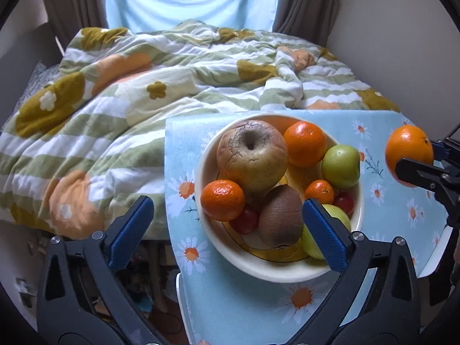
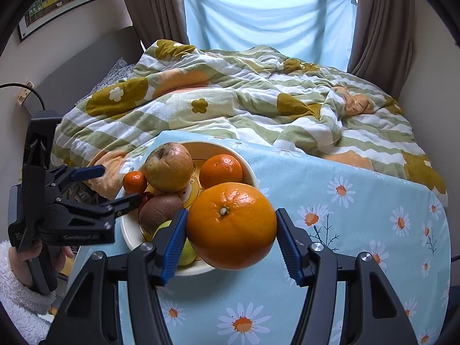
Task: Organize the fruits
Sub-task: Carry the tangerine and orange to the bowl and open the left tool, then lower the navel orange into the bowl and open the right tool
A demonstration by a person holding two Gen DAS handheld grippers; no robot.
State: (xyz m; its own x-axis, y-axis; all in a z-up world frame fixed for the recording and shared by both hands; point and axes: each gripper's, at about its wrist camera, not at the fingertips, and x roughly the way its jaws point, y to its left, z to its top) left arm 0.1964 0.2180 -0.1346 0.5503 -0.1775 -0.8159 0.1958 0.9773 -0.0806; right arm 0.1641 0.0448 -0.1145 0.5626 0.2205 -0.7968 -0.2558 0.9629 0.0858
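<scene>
A cream bowl (image 1: 230, 254) stands on the daisy-print tablecloth (image 1: 388, 215). It holds a wrinkled brown apple (image 1: 251, 155), several mandarins, a kiwi (image 1: 280, 215), green apples (image 1: 340, 166) and small red fruits. My left gripper (image 1: 227, 230) is open and empty, low over the bowl's near left side. My right gripper (image 2: 231, 233) is shut on a large orange (image 2: 231, 225) and holds it above the cloth, just right of the bowl (image 2: 130, 235). That orange also shows at the right of the left wrist view (image 1: 408, 152).
A rumpled flowered duvet (image 1: 129, 100) covers the bed behind and left of the table. Blue curtain (image 2: 267, 20) and brown drapes hang at the back. The tablecloth (image 2: 359, 201) stretches to the right of the bowl. Clutter lies on the floor below the table's left edge.
</scene>
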